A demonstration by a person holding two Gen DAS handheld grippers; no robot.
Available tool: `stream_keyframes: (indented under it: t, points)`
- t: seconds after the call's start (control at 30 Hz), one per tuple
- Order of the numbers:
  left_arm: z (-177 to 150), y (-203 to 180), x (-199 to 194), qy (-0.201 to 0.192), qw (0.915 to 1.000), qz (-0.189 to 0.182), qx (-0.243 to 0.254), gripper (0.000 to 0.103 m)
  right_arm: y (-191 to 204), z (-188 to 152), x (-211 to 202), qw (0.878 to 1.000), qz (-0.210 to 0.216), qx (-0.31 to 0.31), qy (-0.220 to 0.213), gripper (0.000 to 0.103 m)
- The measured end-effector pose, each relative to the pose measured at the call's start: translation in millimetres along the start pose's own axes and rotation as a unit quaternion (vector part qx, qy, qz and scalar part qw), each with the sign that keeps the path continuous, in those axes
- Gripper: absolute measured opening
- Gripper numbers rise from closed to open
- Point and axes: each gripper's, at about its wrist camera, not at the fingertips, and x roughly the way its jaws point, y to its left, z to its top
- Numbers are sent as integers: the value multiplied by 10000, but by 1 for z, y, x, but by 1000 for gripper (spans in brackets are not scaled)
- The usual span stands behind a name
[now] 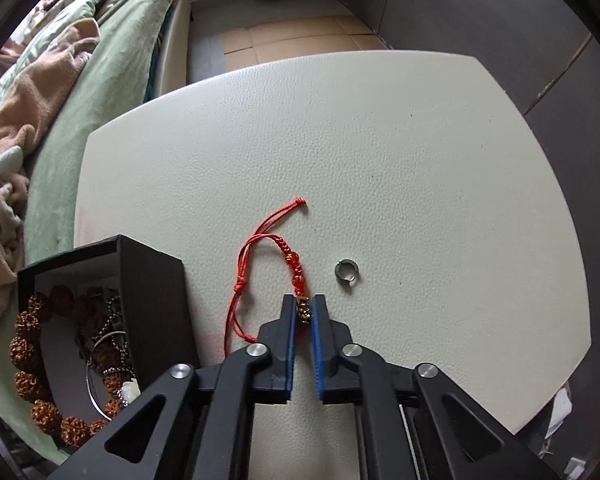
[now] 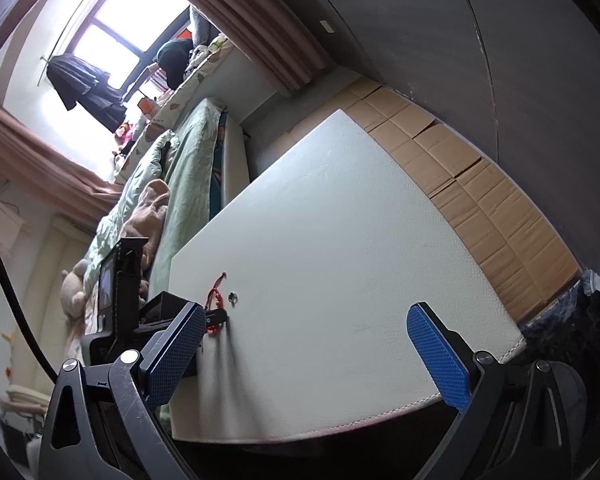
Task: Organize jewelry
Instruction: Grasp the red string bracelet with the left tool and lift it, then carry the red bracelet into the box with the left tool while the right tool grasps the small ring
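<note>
A red braided cord bracelet (image 1: 268,248) with a gold bead lies on the white table (image 1: 380,152). My left gripper (image 1: 303,304) is shut on the bracelet, its blue pads pinching the gold bead at the cord's near end. A small silver ring (image 1: 345,272) lies just right of the fingers. A black box (image 1: 148,280) at the left holds brown bead bracelets (image 1: 32,356) and a chain. In the right wrist view, my right gripper (image 2: 304,328) hangs open above the table's near edge, nothing between its pads. The bracelet (image 2: 214,298) and ring (image 2: 233,297) show far off there.
A bed with green bedding (image 1: 112,64) and a tan blanket runs along the table's left side. Flattened cardboard (image 2: 480,200) covers the floor beyond the table. The box (image 2: 168,306) stands at the table's left corner.
</note>
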Motion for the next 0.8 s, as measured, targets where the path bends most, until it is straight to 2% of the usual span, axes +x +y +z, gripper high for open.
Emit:
stream_keyframes:
  t: [0.07, 0.17, 0.3, 0.4, 0.5, 0.6, 0.73, 0.8]
  points:
    - [1, 6, -4, -22, 9998, -173, -91, 6, 6, 0, 5, 10000, 9, -67, 56, 98]
    - [2, 14, -23, -249, 9992, -287, -120, 6, 19, -1, 17, 9995, 56, -204, 232, 84]
    - [2, 23, -52, -502, 9975, -475, -165, 6, 36, -2, 34, 9983, -3, -415, 416, 81]
    - [1, 29, -71, -679, 9957, -601, -196, 6, 50, -2, 49, 9965, 4, -581, 594, 70]
    - [2, 37, -88, -843, 9934, -729, -258, 6, 63, -2, 66, 9937, -77, -799, 787, 64]
    - [1, 47, -104, -997, 9912, -820, -292, 6, 74, -1, 84, 9900, -93, -961, 1026, 47]
    - [-6, 57, -125, -1180, 9885, -891, -327, 6, 87, 1, 102, 9853, -205, -1160, 1236, 42]
    - [-9, 62, -132, -1241, 9874, -920, -359, 6, 92, 2, 111, 9828, -238, -1255, 1332, 36]
